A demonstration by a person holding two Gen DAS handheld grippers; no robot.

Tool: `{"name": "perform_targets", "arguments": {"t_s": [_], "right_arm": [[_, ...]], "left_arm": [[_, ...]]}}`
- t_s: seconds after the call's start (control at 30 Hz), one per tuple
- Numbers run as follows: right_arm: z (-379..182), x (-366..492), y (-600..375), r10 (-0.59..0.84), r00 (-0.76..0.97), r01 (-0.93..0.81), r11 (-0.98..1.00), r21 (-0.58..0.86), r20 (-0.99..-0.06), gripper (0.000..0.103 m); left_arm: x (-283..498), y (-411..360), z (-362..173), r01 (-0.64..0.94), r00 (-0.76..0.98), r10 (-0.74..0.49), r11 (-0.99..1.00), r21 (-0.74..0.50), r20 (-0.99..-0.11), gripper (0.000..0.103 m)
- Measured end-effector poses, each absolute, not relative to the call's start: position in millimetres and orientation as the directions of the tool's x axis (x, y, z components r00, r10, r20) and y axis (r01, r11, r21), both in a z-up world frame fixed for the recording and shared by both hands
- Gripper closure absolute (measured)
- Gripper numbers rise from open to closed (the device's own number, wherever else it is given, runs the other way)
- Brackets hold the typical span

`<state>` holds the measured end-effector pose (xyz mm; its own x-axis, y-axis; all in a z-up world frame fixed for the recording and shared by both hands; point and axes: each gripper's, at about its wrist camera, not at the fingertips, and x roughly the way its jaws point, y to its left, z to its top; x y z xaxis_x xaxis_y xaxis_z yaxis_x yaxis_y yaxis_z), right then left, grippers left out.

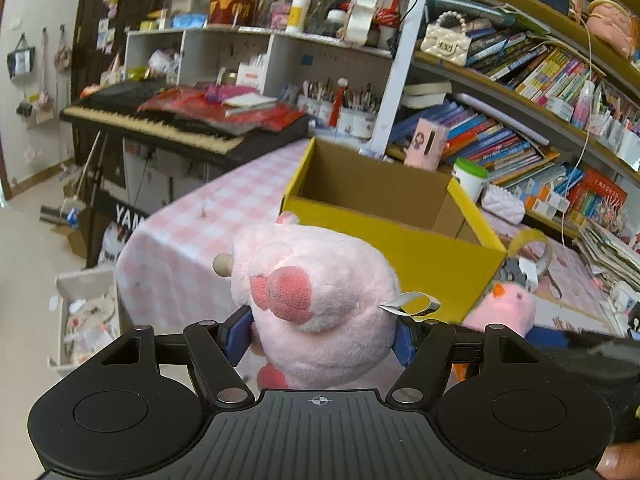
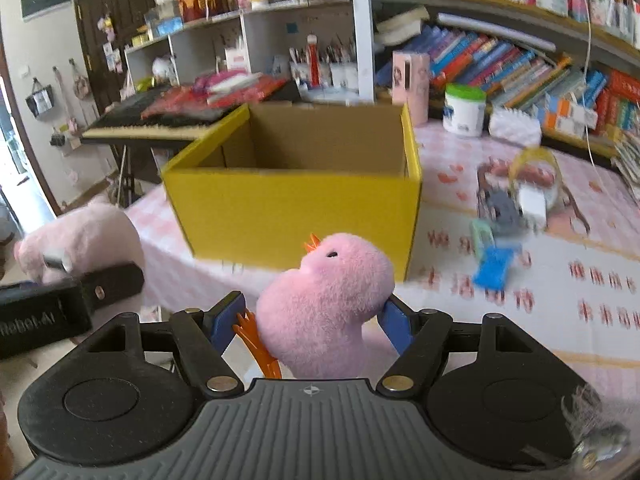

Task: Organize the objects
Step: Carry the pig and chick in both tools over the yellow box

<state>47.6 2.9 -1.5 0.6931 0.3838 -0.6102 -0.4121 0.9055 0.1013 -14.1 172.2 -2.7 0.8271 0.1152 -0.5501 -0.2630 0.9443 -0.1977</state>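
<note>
Left gripper (image 1: pixel 322 334) jaws clamped on pink pig plush (image 1: pixel 316 300); right gripper (image 2: pixel 308 326) jaws clamped on pink chick plush (image 2: pixel 328 300), both held before the yellow box (image 2: pixel 296 204). Judged light, soft, compressible; mid-body hold suits

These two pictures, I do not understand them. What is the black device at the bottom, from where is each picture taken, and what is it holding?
There is no robot: a person carries a hand-held gripper in each hand, and a camera on each looks forward along its two blue fingers. The black shape at the bottom is the gripper itself.

In the left view, the left gripper squeezes a pink pig plush. In the right view, the right gripper squeezes a pink chick plush with an orange beak.

Ahead, an open, seemingly empty yellow box stands on a pink checked tablecloth, with small clutter to its right.
</note>
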Motion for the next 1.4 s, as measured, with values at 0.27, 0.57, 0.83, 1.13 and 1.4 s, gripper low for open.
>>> {"name": "perform_targets", "arguments": {"t_s": [0.27, 0.57, 0.83, 1.13, 1.4], "right_arm": [[43.9, 83.0, 3.6, 0.406, 0.855, -0.424, 0.906, 0.017, -0.324, 0.032], [26.0, 154.6, 19.1, 0.458, 0.795, -0.513, 0.857, -0.038, -0.398, 0.032], [-0.5, 185.8, 25.0, 0.468, 0.757, -0.553, 0.831, -0.064, -0.456, 0.032], [-15.1, 218.2, 24.3, 0.464, 0.704, -0.582, 0.810, -0.062, -0.538, 0.032], [-20.3, 240.0, 27.4, 0.535, 0.640, -0.683, 0.725, -0.088, -0.551, 0.032]], "left_arm": [[22.5, 171.7, 28.2, -0.264, 0.902, 0.181, 0.950, -0.168, -0.391, 0.035], [73.6, 167.3, 27.8, -0.314, 0.890, 0.235, 0.938, -0.149, -0.391, 0.035], [105.0, 161.8, 13.5, -0.354, 0.843, 0.261, 0.928, -0.120, -0.470, 0.035], [134.7, 150.7, 4.4, -0.358, 0.814, 0.274, 0.931, -0.070, -0.512, 0.034], [156.8, 143.9, -5.7, -0.368, 0.781, 0.285, 0.929, -0.041, -0.556, 0.034]]}}
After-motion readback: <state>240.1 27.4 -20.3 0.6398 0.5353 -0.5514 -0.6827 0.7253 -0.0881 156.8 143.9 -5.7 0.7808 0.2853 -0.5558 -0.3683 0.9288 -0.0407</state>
